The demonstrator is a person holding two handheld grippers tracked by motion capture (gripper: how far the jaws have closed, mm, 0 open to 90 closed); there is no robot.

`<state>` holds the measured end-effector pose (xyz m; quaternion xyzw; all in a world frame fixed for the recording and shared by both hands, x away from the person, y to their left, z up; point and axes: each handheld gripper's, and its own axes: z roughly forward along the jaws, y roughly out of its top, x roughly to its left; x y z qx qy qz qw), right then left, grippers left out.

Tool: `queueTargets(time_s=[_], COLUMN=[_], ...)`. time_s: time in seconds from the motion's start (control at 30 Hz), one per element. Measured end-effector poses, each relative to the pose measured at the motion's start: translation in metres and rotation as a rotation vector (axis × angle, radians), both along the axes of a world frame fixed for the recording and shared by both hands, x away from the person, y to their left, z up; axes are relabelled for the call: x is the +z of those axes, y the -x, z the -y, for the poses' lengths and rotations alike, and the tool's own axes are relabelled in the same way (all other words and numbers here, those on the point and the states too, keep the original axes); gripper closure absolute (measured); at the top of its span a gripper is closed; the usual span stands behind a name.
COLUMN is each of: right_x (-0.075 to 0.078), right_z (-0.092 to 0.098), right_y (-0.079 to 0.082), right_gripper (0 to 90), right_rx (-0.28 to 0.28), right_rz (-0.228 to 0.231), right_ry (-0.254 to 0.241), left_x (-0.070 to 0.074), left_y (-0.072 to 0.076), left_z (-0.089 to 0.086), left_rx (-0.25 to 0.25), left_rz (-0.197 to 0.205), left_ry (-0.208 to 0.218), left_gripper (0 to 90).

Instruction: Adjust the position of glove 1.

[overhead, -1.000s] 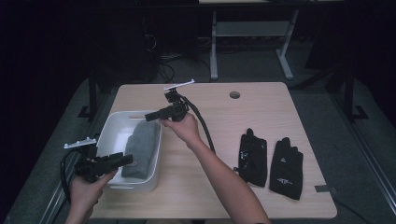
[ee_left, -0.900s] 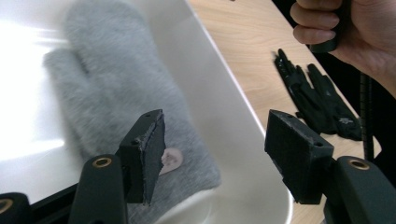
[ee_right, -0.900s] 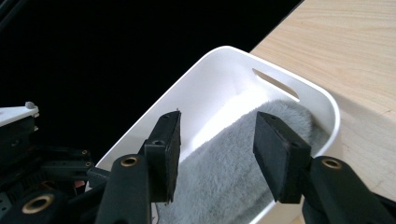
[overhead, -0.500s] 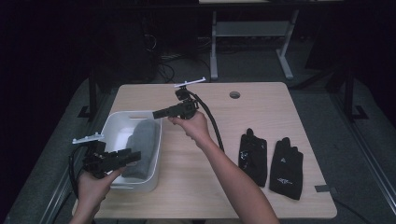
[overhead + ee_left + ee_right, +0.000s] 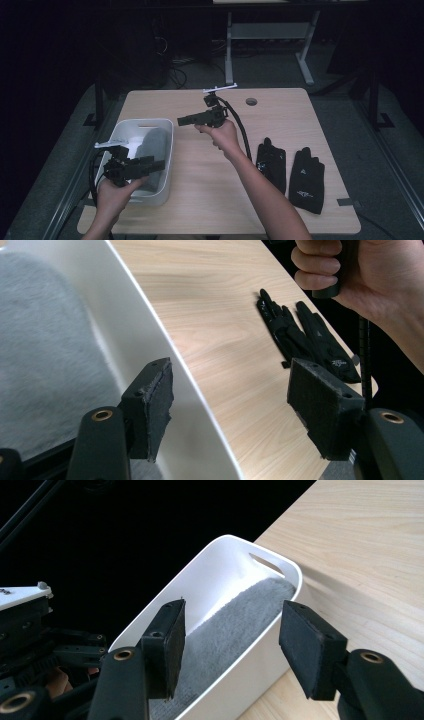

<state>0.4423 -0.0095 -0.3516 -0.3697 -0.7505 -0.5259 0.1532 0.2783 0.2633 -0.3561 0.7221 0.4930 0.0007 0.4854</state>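
A white plastic bin (image 5: 165,150) with rounded corners sat at the left of the pale wood-grain bench (image 5: 280,200), a fuzzy grey cloth (image 5: 235,625) lying inside. The left tool (image 5: 227,412) straddled its rim, jaws wide; the right tool (image 5: 230,645) hung empty, wide. Two black gloves (image 5: 290,172) lay flat at right.

Light fell from above on the table (image 5: 280,165) while the surroundings stayed near black; the white bin (image 5: 225,575) glared, its near edges soft

Left gripper (image 5: 155,164) and right gripper (image 5: 182,120) both gape, empty.
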Motion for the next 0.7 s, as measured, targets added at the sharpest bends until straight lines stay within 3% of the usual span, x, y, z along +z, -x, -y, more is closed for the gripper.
queueTargets(time_s=[0.7], right_x=[0.005], right_z=[0.059], right_y=[0.011], right_gripper=[41.5], right_rx=[-0.051], right_rz=[0.016], right_ry=[0.004], left_x=[0.001], left_y=[-0.012], left_z=[0.047], left_rx=[-0.09], left_rz=[0.005], left_ry=[0.003], left_gripper=[32.7])
